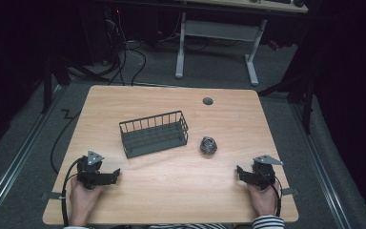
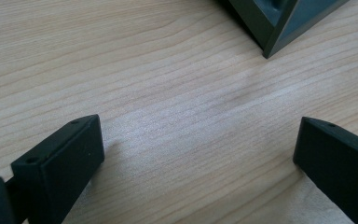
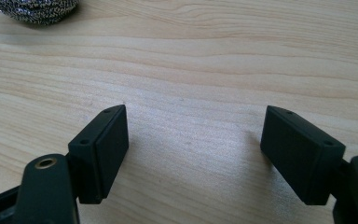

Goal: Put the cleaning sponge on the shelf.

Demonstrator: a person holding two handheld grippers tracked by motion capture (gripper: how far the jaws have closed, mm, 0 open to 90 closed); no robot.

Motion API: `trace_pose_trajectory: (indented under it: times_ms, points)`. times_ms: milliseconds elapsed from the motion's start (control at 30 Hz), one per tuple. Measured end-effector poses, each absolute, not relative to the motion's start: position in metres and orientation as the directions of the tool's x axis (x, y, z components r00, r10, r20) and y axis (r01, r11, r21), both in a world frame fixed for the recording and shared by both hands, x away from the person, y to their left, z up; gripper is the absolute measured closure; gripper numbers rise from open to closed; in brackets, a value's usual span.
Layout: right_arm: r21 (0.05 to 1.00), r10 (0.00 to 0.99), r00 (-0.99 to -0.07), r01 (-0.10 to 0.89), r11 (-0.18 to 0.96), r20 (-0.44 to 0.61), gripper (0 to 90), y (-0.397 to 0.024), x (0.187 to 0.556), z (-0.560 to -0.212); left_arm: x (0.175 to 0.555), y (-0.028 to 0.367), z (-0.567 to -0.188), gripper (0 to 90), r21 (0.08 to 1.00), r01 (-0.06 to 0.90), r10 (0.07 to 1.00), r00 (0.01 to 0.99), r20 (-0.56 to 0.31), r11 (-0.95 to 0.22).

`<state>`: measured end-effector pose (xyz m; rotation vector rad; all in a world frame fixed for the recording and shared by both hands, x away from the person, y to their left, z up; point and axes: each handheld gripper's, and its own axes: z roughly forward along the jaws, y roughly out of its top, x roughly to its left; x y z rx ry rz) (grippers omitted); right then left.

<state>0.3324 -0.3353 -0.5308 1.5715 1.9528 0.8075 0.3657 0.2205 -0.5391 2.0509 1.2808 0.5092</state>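
Steel scourer (image 1: 208,145) right of wire basket (image 1: 154,133)

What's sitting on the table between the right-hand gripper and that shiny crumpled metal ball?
Nothing: in the high view only bare wooden table separates the right gripper from the silvery crumpled metal ball.

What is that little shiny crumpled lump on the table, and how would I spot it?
Start at the light wooden table and find the dark grey wire basket near its middle. Just right of the basket, apart from it, lies a small silvery-grey scrunched ball. It is the only rounded, glittery thing there, nearest the right gripper.
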Motion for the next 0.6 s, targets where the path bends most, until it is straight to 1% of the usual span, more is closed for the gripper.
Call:
trace_pose_trajectory:
  times_ms: [333, 433, 600]
  points:
    - [0.718, 0.980, -0.200, 0.679, 0.152, -0.018, 23.5, -0.3347, 0.3322, -0.5310, 0.3655, 0.2208, -0.5386, 2.3, 0.704, 0.641, 0.896, 0.444, -0.018, -0.304]
    - [0.719, 0.980, -0.200, 0.679, 0.151, -0.017, 23.6, -0.3346, 0.3322, -0.5310, 0.3654, 0.2221, -0.5382, 5.1, 0.710, 0.640, 0.899, 0.437, -0.023, -0.293]
    - [0.718, 0.980, -0.200, 0.679, 0.151, -0.017, 23.7, -0.3346, 0.3321, -0.5309, 0.3657, 0.2234, -0.5378, 6.1, 0.714, 0.641, 0.900, 0.435, -0.035, -0.282]
